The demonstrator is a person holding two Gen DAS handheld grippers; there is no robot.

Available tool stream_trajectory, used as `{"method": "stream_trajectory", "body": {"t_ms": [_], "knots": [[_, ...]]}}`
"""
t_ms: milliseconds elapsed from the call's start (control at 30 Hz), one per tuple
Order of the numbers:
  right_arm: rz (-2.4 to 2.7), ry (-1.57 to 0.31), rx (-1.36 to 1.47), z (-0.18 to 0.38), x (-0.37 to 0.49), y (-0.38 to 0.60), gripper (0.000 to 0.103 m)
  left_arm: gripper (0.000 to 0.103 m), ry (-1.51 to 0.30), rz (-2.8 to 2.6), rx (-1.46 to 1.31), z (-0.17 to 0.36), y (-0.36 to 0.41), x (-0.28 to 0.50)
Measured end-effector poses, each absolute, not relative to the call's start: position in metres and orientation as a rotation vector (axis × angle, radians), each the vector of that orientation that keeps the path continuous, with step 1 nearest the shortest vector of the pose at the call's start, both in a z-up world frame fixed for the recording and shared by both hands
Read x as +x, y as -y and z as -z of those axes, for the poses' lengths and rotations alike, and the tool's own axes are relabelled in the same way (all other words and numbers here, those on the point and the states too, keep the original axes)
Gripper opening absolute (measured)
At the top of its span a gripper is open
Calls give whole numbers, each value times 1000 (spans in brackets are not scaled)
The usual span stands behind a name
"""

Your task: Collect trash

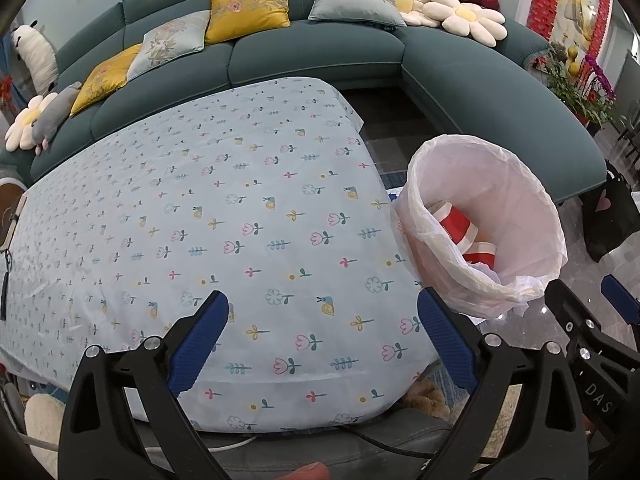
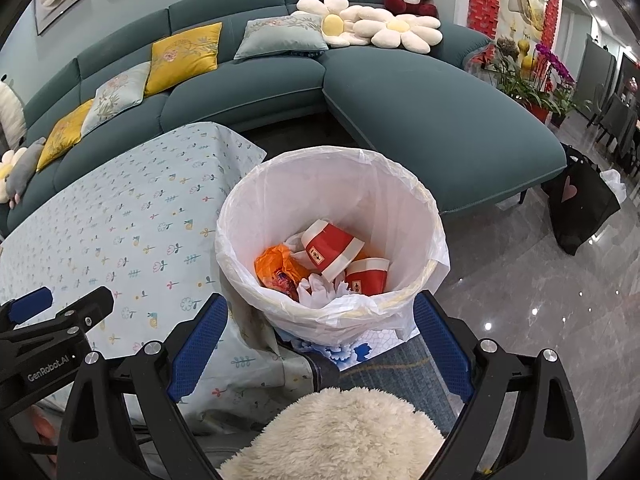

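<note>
Collection looks finished: counter [image 1: 240, 208] bare, bin [image 2: 332, 248] holds cups; both tongs, left [image 1: 322, 316] and right [image 2: 320, 316], gape wide, empty; next, scan for strays.

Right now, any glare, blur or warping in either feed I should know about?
Left wrist: sharp, evenly lit; fisheye bends the sofa and tilts the bin; dark vignette at the corners. Right wrist: ceiling lights glare off the floor; bin contents, including the cups, stay crisp; the fluffy cushion up close looks soft.
</note>
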State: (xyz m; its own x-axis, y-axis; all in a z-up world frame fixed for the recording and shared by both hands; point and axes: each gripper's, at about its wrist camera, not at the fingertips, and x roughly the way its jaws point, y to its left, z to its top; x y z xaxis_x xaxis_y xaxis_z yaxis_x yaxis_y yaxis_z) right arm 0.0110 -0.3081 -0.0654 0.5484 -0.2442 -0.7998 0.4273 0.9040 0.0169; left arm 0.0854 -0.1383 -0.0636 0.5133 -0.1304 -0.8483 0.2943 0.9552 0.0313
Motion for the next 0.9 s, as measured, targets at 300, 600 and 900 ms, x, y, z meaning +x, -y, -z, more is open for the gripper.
{"method": "stream_trajectory", "body": {"t_ms": [300,600,900], "knots": [[403,-903,208,63,11,307,90,91,-978,279,196,57,147,82],[405,-894,205,60,8,308,90,91,-954,280,215,53,153,79],[408,-889,205,58,8,309,90,91,-946,277,214,50,156,77]]}}
